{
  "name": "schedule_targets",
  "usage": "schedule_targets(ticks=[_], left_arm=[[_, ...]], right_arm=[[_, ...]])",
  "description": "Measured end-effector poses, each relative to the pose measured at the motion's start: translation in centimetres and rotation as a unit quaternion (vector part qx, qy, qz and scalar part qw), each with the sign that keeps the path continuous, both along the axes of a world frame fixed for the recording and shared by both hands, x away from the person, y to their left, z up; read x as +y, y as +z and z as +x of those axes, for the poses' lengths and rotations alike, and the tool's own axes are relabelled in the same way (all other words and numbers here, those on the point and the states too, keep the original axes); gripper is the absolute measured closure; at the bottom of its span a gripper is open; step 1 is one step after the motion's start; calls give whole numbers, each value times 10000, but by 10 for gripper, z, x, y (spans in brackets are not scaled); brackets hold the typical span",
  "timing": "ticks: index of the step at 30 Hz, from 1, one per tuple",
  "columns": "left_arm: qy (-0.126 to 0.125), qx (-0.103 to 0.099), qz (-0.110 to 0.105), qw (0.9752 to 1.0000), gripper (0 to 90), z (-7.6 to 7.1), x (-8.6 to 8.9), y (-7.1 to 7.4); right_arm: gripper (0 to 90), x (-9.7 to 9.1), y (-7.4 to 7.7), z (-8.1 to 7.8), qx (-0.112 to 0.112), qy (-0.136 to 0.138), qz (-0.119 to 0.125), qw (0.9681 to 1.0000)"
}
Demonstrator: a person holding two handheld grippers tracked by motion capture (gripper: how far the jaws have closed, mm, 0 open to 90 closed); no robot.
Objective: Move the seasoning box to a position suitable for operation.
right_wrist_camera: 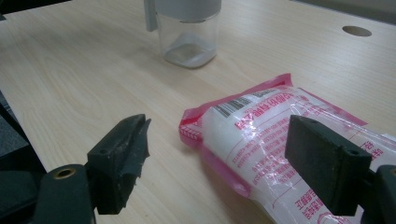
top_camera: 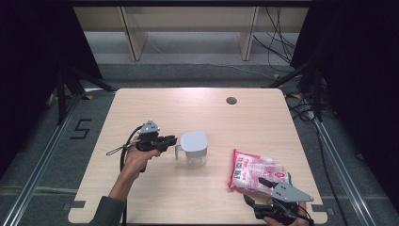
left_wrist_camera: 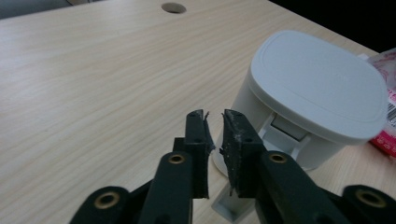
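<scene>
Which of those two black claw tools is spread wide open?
The right gripper, at the table's near edge by the pink bag: its jaws stand wide apart. The left gripper, beside the grey-lidded jug, has its jaws nearly closed, only a narrow gap.

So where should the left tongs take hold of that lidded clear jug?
By its handle, coming in from the jug's left. The white handle sticks out on the side facing the left tongs, whose nearly closed jaws already point at it. The wide lid overhangs the body, so a grip from above would likely be too broad.
</scene>
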State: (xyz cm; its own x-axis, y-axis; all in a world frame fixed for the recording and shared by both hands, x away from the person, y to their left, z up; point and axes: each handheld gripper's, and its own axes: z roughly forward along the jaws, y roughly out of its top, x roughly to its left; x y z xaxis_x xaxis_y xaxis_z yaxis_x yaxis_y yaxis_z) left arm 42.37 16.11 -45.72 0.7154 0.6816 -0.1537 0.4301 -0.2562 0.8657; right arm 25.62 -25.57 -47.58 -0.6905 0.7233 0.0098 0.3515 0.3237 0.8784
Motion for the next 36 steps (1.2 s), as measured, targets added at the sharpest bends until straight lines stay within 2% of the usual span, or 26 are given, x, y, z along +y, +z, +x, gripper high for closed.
schedule_targets(ticks=[1,3,4,5,7,9,10,11,13,14,15,16,17,18,19,21,23,24,25,27,30,31,32,34,35,36], left_arm=[[65,-127,66,9999,692,-6,3,0],[95,-219,-45,9997,673,-17,9,-5],[58,-273,-138,9995,615,-22,10,-8],[-155,-399,-204,9989,596,-29,11,-12],[-210,-442,-237,9985,566,-33,11,-14],[-352,-608,-31,9975,518,-37,10,-19],[-403,-669,28,9969,515,-36,9,-19],[-349,-608,-56,9975,499,-36,6,-21],[-352,-661,-74,9972,498,-33,5,-21],[-441,-709,-137,9964,498,-29,3,-23],[-541,-657,-250,9961,502,-26,0,-25],[-661,-634,-355,9952,517,-22,-2,-29],[-661,-634,-355,9952,526,-22,-2,-29],[-723,-620,-341,9949,532,-19,-3,-31],[-774,-570,-428,9945,542,-16,-5,-35],[-699,-521,-481,9950,550,-15,-6,-37],[-722,-526,-506,9947,584,-15,-5,-39],[-714,-565,-441,9949,592,-17,-6,-39],[-807,-540,-364,9946,646,-19,-8,-39],[-858,-527,-351,9943,650,-22,-12,-38],[-966,-585,-327,9931,650,-22,-15,-38],[-877,-529,-374,9940,651,-23,-17,-38],[-891,-548,-338,9939,653,-23,-17,-38],[-904,-621,-292,9935,655,-20,-20,-38],[-841,-523,-378,9944,655,-21,-23,-38],[-821,-528,-348,9946,656,-21,-24,-38]], right_arm=[[222,-1,0,0,-25,-32,-53,10000],[221,0,0,0,-21,-31,-50,10000],[222,0,0,1,-131,36,-115,9998],[221,1,0,0,-51,6,-74,10000],[221,1,-1,1,-159,21,-79,9998],[219,3,-1,1,-7,113,35,9999],[219,3,-1,1,-84,129,-26,9999],[219,3,-1,1,-145,116,-39,9998],[219,3,0,0,-96,94,-80,9999],[219,3,-1,1,-166,99,-104,9998],[219,4,-1,1,-55,138,-96,9998],[219,3,-1,0,-88,90,-107,9999],[219,3,-1,1,-77,123,-119,9998],[219,2,-1,2,-180,159,-134,9996],[219,4,-1,0,-32,78,-53,10000],[219,3,-1,0,-57,102,-70,9999],[219,3,-1,0,-20,119,-65,9999],[220,4,-2,1,-31,185,-96,9998],[221,4,-2,1,16,157,-63,9999],[221,3,-2,2,-117,152,-154,9997],[221,4,-2,2,-85,140,-130,9998],[221,5,-2,2,-5,181,-74,9998],[221,4,-2,3,-137,141,-152,9997],[221,4,-3,3,-102,145,-167,9997],[221,3,-3,3,-134,145,-174,9997],[221,4,-3,3,-25,145,-105,9998]])
